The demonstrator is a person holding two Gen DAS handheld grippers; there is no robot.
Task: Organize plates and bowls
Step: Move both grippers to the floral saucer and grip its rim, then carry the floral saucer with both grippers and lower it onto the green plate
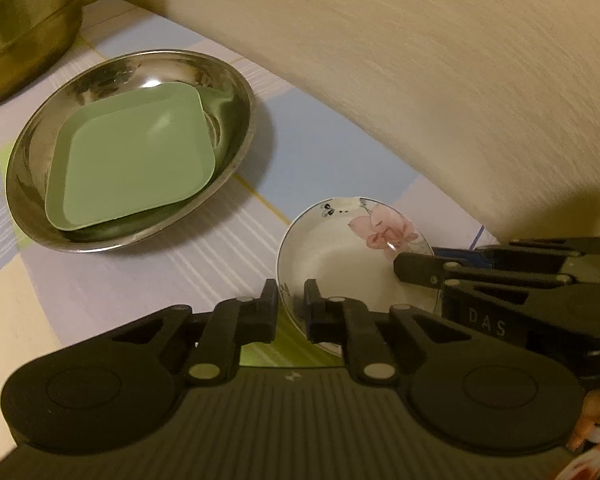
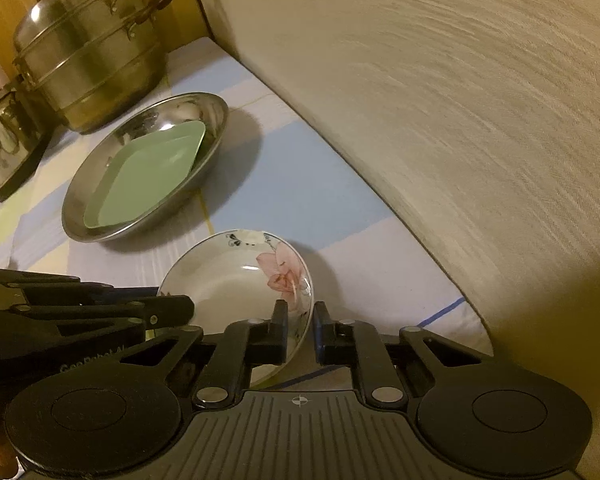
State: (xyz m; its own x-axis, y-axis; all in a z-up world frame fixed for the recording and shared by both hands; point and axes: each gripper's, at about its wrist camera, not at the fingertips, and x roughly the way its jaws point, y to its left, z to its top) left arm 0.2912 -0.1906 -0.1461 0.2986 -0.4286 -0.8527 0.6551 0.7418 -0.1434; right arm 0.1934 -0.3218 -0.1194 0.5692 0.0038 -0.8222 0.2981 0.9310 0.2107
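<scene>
Green tray (image 1: 134, 164) inside steel basin (image 1: 236, 80).

Light: dim, warm yellow cast in both views
Shadows: soft, dark to the right of the steel dish (image 1: 32, 184) and floral bowl (image 2: 220, 276)
Glare: small white highlights on steel dish rim and steamer pot (image 2: 88, 52)
Blur: streaky smear across the wall (image 1: 440, 80)
Distortion: fisheye bending, dark corners at frame edges
</scene>
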